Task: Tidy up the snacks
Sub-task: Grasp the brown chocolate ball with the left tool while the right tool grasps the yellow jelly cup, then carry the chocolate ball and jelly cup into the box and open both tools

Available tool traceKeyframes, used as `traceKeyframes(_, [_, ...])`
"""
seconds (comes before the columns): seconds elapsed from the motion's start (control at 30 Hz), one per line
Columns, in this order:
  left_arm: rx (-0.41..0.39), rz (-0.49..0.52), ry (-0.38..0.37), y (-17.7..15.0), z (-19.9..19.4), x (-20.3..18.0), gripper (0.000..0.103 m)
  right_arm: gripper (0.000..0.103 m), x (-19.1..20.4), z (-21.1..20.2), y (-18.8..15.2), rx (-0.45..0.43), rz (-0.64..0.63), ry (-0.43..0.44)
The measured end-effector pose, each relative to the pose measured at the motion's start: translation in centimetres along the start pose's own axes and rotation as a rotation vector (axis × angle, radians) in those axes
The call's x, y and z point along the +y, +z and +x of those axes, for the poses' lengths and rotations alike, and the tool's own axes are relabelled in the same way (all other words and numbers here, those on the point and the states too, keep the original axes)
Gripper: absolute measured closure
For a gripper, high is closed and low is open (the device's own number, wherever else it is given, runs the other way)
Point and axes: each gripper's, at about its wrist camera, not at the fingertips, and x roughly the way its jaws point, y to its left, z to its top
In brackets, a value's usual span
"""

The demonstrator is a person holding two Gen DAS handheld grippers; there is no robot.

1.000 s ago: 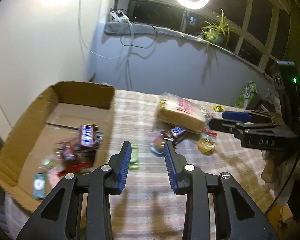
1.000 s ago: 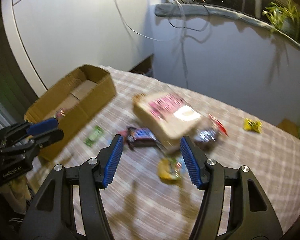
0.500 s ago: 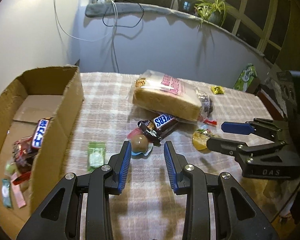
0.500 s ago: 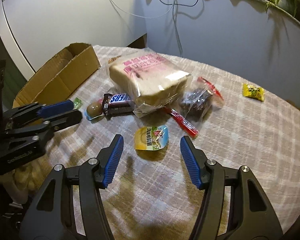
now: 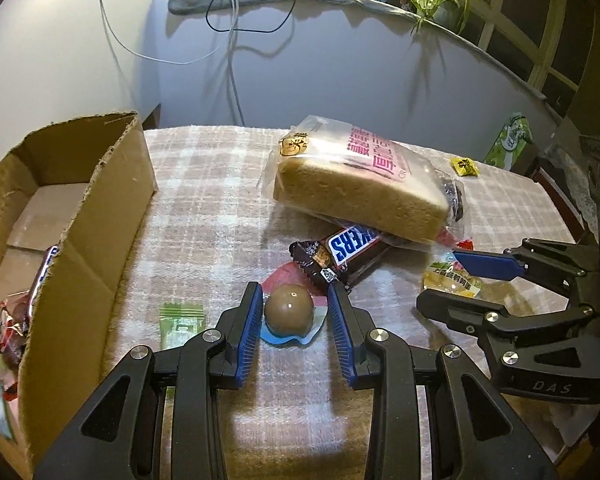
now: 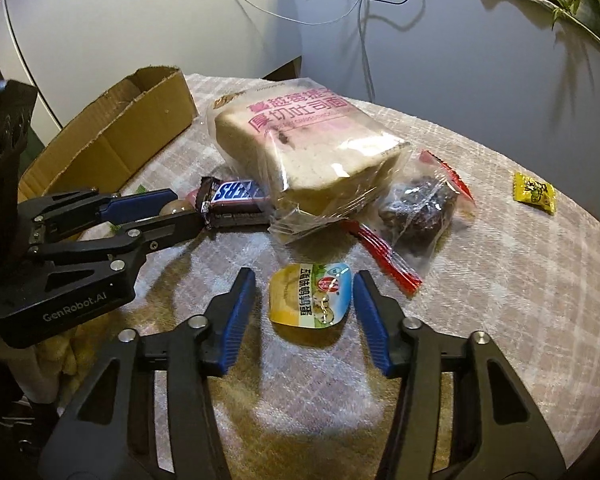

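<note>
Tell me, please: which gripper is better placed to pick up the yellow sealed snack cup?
The right gripper. The yellow snack cup lies between its closing jaws, not yet pressed. The left gripper straddles the brown egg-shaped snack instead.

Bagged bread [image 6: 304,148] leaning on Snickers bar [image 6: 236,200].

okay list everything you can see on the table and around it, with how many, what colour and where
cardboard box: one, brown, table's left end, snacks inside
bread bag: one, clear and pink, table centre
Snickers bar: one, brown, partly under the bread
round brown snack: one, between the left gripper's fingers
green packet: one, beside the box
yellow cup snack: one, between the right gripper's fingers
yellow candy: one, far right
left gripper: black and blue, open
right gripper: closing
</note>
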Motion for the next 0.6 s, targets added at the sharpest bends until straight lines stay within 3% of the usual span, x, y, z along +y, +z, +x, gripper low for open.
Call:
traceKeyframes(0.1, [-0.003, 0.005, -0.001, -0.1, 0.0, 0.0, 0.073, 0.062, 0.4, 0.1, 0.1, 0.002, -0.012, -0.005])
traceKeyframes(0.23, [-0.011, 0.007, 0.006, -0.2, -0.2, 0.0, 0.078, 0.065, 0.6, 0.0, -0.2, 0.003, -0.014, -0.009])
traceKeyframes(0.6, [-0.032, 0.001, -0.006, -1.1, -2.2, -0.1, 0.08, 0.067, 0.7, -1.7, -0.9, -0.018, 0.006, -0.011])
